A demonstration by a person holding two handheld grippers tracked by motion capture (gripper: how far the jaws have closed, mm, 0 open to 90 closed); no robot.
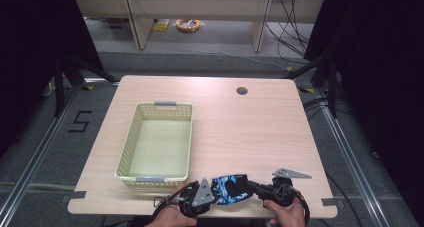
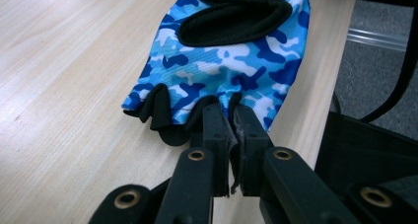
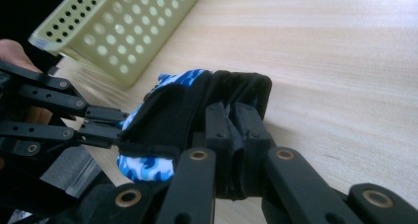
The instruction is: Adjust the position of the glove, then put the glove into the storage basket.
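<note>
Surface: light wood table (image 1: 250, 132), dark curtains either side, grey floor w/ cables beyond.
L gripper: your left gripper (image 2: 230, 116) has its jaws pinched onto the finger-end hem of the glove (image 2: 222, 56), blue camo fabric caught between the tips.
R gripper: your right gripper (image 3: 231, 116) is clamped on the black cuff end of the same glove; in this view your left gripper sits at the far end, jaws on the camo edge.
Glove: fingerless, blue/white camo w/ black strap; spans between your two grippers at the near table edge, just front-right of the basket.
Basket: pale yellow perforated basket (image 1: 131, 137), grey handles, left-centre of table, nothing inside.
Hands: your hands at the bottom edge of the high view.
</note>
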